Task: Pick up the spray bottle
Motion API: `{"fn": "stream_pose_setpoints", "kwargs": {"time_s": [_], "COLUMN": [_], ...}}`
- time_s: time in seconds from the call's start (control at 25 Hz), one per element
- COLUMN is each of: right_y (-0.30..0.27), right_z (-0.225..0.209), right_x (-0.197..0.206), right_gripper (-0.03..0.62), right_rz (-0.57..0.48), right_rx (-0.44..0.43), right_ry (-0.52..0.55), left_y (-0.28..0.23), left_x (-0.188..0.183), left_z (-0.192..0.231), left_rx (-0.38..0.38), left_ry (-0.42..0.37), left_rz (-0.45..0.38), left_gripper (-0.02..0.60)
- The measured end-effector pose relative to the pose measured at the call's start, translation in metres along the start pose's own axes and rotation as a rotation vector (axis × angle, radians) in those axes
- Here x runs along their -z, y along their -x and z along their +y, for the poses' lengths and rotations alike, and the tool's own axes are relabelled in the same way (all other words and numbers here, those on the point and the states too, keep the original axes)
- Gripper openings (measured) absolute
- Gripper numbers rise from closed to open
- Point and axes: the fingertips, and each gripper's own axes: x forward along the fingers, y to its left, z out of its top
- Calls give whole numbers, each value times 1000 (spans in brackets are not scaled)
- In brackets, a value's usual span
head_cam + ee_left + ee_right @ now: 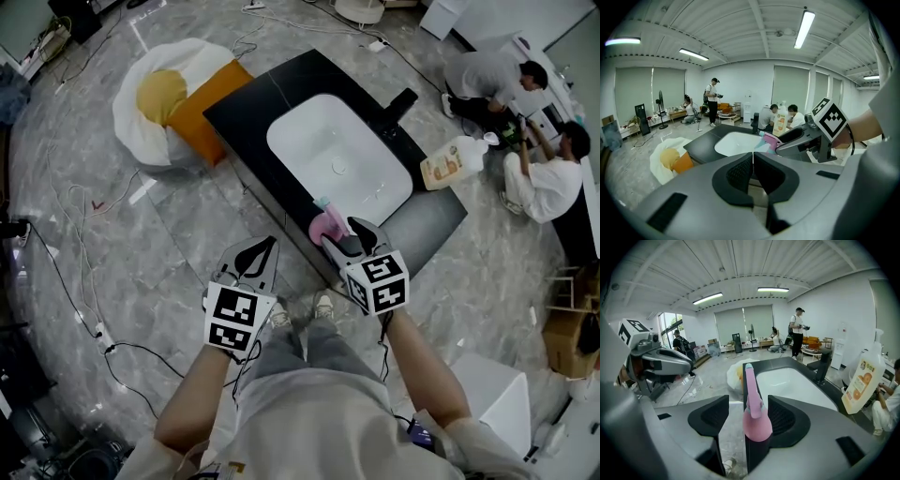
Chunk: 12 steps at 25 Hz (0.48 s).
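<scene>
The right gripper [747, 405] has its fingers [785, 416] set wide with the pink spray bottle [755, 423] standing upright between them. The bottle's round body sits against the finger on the right of the right gripper view, and a clear gap shows between it and the other finger, so it is bracketed, not clamped. Its nozzle points away from the camera toward the sink [797, 380]. In the head view the right gripper [345, 236] reaches the near edge of the black tabletop [253, 103], where the spray bottle [326, 225] stands just in front of the white sink [337, 159].

The left gripper [753, 161] has its 2 fingers [736, 173] pressed together with nothing between them. In the head view the left gripper [267, 248] hangs over the grey floor [141, 244], short of the tabletop's edge and beside the right gripper.

Farther out, a black faucet [398, 103] stands at the far side of the sink, and a white jug with an orange label [450, 164] stands at the tabletop's right end. A white, yellow and orange cushion [169, 103] lies on the floor beside the tabletop's left end. 2 people [553, 178] sit on the floor beyond the jug, and cables [75, 234] trail across the floor at the left.
</scene>
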Motion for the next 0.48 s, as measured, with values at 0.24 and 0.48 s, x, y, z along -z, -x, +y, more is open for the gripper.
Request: {"fn": "stream_pose_setpoints", "kwargs": {"time_s": [0.24,0.48], "right_y": [-21,-33], "right_z": [-5,-9], "right_x": [10,11], "right_gripper": [268,242], "right_rz": [26,8], "right_rx": [-32,-66], "right_ry": [27,-3], "left_y": [-17,-27], "left_x": [24,40], "left_z": [-2,-1], "left_rx": [-1,-13], "left_ry": [22,44], "left_rz": [60,100], "left_gripper": [23,23]}}
